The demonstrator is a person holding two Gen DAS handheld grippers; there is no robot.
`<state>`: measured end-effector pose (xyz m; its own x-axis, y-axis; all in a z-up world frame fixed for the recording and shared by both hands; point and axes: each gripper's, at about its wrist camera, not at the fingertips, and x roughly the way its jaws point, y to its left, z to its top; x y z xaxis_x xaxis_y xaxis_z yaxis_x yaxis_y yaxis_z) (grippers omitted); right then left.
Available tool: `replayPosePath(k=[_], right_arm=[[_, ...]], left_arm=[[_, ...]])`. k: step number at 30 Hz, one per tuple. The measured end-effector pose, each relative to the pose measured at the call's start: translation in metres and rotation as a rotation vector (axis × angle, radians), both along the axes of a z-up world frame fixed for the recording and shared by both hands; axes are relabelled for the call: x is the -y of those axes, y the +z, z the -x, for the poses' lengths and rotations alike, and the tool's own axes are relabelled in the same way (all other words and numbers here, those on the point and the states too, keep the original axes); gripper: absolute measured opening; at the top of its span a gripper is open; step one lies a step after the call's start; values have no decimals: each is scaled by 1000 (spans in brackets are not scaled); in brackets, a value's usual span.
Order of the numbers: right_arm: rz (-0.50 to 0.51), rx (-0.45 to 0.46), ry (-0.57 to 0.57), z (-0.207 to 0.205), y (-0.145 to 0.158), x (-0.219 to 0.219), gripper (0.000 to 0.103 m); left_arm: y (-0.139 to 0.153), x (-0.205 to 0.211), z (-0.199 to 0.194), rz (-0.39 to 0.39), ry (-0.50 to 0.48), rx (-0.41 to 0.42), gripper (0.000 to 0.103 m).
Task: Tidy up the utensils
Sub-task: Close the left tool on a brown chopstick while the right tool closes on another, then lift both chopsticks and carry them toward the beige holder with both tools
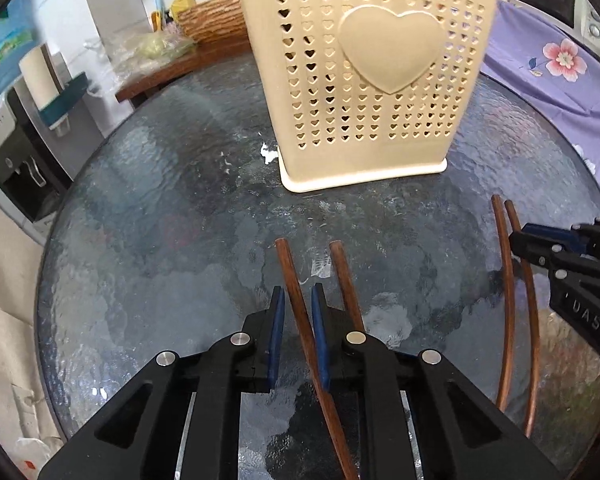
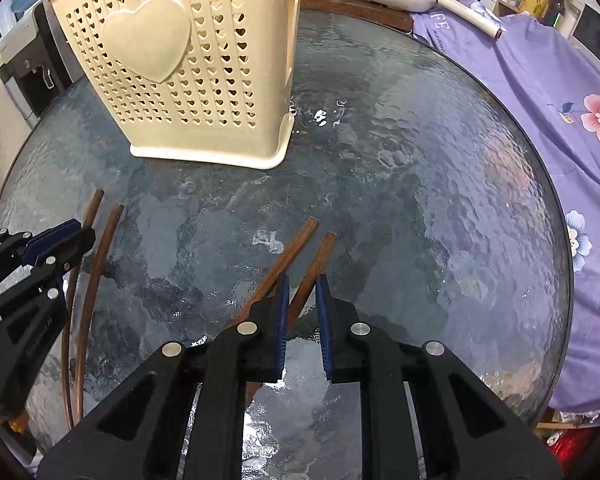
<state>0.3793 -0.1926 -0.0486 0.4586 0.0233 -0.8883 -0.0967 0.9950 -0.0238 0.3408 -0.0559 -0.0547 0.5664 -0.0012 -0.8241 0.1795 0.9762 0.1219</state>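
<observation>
Round rippled-glass desk (image 1: 148, 208) carries four brown wooden chopsticks (image 1: 300, 320) before the cream heart-pierced plastic holder (image 1: 364, 80) — my left tongs (image 1: 298, 300) and right tongs (image 2: 302, 288) each pinch one, nearly shut — I'd lift both level, then tip them in.

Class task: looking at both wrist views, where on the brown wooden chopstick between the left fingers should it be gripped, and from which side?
Grip the brown wooden chopstick along its upper shaft, coming from above, fingers straddling it crosswise. It lies flat on the glass table, thin and straight, so only its long sides offer purchase.
</observation>
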Motion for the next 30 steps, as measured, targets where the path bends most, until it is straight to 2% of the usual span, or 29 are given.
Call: replayPosePath(k=[5,9,22,30], right_arm=[[2,12,-1,3,0,1,13],[24,29,4,8,0,-5,10],[-58,16,-36,2,0,3,9],[-149,37,-32,-1,-1,15,8]], left_arm=[[1,-1,2,5,5,13,13],[1,-2,6,13,4,20,9],[4,-8,2,58,31,-7,6],[6,-20,-3,166,47,-33,6]])
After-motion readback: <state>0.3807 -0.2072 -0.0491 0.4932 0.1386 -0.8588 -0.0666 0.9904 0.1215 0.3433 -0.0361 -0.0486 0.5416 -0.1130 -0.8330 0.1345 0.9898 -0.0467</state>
